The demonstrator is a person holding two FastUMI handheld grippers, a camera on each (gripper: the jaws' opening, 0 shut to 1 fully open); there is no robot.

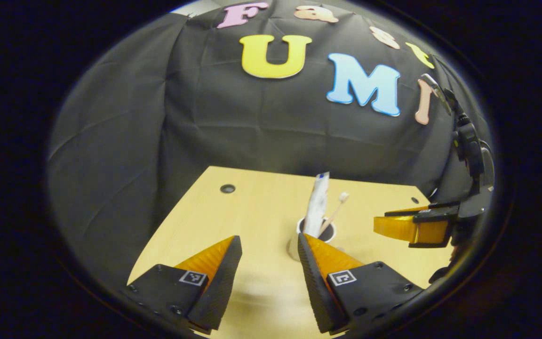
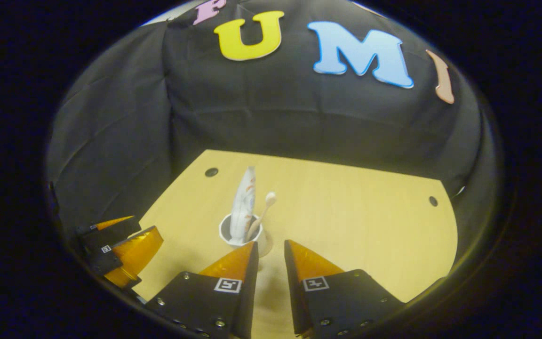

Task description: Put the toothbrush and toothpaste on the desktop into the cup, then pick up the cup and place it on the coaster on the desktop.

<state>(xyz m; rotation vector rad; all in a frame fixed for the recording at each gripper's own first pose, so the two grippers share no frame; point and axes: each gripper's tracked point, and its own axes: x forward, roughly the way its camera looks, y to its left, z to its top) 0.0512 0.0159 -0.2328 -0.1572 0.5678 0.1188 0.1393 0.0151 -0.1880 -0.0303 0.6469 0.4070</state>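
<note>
— What are you worrying about from here?

— Tipping, mostly. The toothpaste [image 2: 244,200] and the toothbrush [image 2: 262,212] are already standing in the cup [image 2: 233,235], both leaning and poking well above the rim, so I judge the load top-heavy. If I am closing on the cup off-centre, or brushing one of those tall ends on the way in, the cup may be going over on the desktop [image 2: 355,212].

— And the coaster?

— I am not making one out with any certainty. There is a pale shape at the cup's base, but I cannot tell whether that is the coaster or just the cup's foot.

— How is your left gripper [image 1: 269,249] standing?

— Its jaws are wide apart and holding nothing. In the left gripper view the cup [image 1: 320,231] is sitting just beyond the right-hand fingertip, partly hidden behind it; I cannot tell whether they are touching.

— And the right gripper [image 2: 271,254]?

— Its jaws are leaving only a narrow gap, gripping nothing, with the cup just ahead of the left-hand tip. It is hovering near, so a stray nudge from either side is the other risk.
</note>
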